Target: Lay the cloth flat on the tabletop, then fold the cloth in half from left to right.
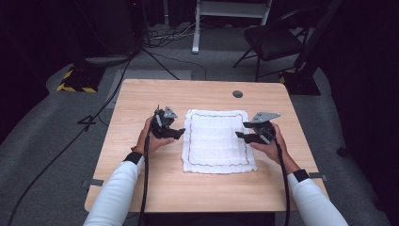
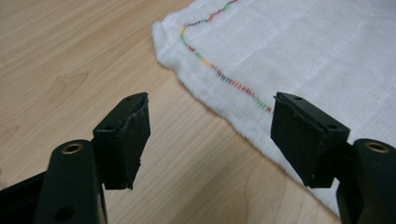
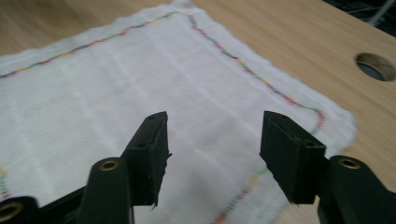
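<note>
Now we see a white cloth (image 1: 217, 140) lying flat in the middle of the wooden counter (image 1: 141, 99), with a line of coloured stitching running just inside its edges. We hold the left gripper (image 1: 178, 133) at the cloth's left edge, its jaws standing apart with nothing between them; in the left gripper view (image 2: 210, 140) one pad hangs over bare wood and the other over the cloth's (image 2: 303, 51) hem. We hold the right gripper (image 1: 241, 136) at the cloth's right edge, its jaws likewise apart and gripping nothing; in the right gripper view (image 3: 214, 154) they hover over the cloth (image 3: 140, 93) near its stitched border. A round hole (image 1: 237, 93) sits in the counter beyond the cloth's far right corner. Behind the counter stands a dark folding chair (image 1: 273, 40) on the grey floor.
</note>
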Action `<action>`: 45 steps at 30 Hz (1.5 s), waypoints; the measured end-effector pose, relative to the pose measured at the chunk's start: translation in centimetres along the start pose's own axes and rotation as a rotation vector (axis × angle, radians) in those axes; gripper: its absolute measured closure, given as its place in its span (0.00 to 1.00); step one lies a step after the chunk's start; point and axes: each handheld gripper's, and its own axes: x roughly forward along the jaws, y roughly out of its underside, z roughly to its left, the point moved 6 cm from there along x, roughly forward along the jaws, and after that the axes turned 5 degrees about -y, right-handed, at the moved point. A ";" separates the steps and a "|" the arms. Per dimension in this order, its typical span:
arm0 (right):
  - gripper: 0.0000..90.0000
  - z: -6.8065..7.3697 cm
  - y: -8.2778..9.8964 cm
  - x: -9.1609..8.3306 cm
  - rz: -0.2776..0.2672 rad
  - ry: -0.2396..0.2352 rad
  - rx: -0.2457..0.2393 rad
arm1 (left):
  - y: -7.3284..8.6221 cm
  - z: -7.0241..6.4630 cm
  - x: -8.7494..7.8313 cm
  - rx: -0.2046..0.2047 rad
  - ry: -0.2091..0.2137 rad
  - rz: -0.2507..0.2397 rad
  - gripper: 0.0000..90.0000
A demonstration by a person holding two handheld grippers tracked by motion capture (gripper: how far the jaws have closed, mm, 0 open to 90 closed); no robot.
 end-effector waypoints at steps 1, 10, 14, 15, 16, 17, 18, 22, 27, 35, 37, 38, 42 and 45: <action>0.44 1.0 -0.2 0.2 -0.006 -0.025 -0.014 | 0.4 0.2 -0.2 -0.007 0.003 0.002 0.30; 0.55 10.7 -1.3 3.1 0.007 -0.219 -0.177 | 3.3 1.4 -1.2 -0.053 0.009 0.001 0.28; 0.60 14.6 -1.9 4.7 0.014 -0.310 -0.241 | 3.1 1.6 -0.5 -0.064 0.001 0.005 0.27; 0.60 15.5 -2.1 5.2 0.016 -0.326 -0.253 | 2.9 1.7 -0.3 -0.068 -0.004 -0.001 0.26; 0.60 16.2 -2.3 5.6 0.018 -0.340 -0.267 | 2.6 1.7 -0.1 -0.074 0.000 -0.005 0.26; 0.60 16.8 -2.4 6.1 0.023 -0.350 -0.277 | 2.4 1.6 0.1 -0.083 0.002 -0.014 0.26; 0.60 17.4 -2.5 6.6 0.027 -0.355 -0.286 | 2.2 1.6 0.3 -0.070 -0.015 -0.027 0.27; 0.58 18.3 -2.4 8.7 0.067 -0.363 -0.291 | 0.9 1.3 1.3 -0.069 0.000 -0.017 0.26; 0.61 18.2 -2.3 10.1 0.084 -0.335 -0.262 | -1.5 1.6 2.9 -0.102 0.002 -0.053 0.26; 0.84 17.7 -2.3 10.1 0.078 -0.294 -0.248 | -4.5 1.5 7.0 -0.126 -0.046 -0.026 0.25; 0.88 17.5 -2.3 10.0 0.083 -0.278 -0.259 | -4.9 1.4 8.0 -0.122 -0.073 -0.007 0.25; 0.89 17.5 -2.2 10.0 0.081 -0.279 -0.258 | -5.1 1.4 8.4 -0.119 -0.077 -0.001 0.25; 0.95 17.1 -1.9 9.7 0.072 -0.288 -0.238 | -5.4 1.7 9.9 -0.129 -0.095 0.037 0.25; 0.95 17.2 -1.8 9.4 0.078 -0.292 -0.248 | -5.4 2.1 10.4 -0.141 -0.099 0.050 0.26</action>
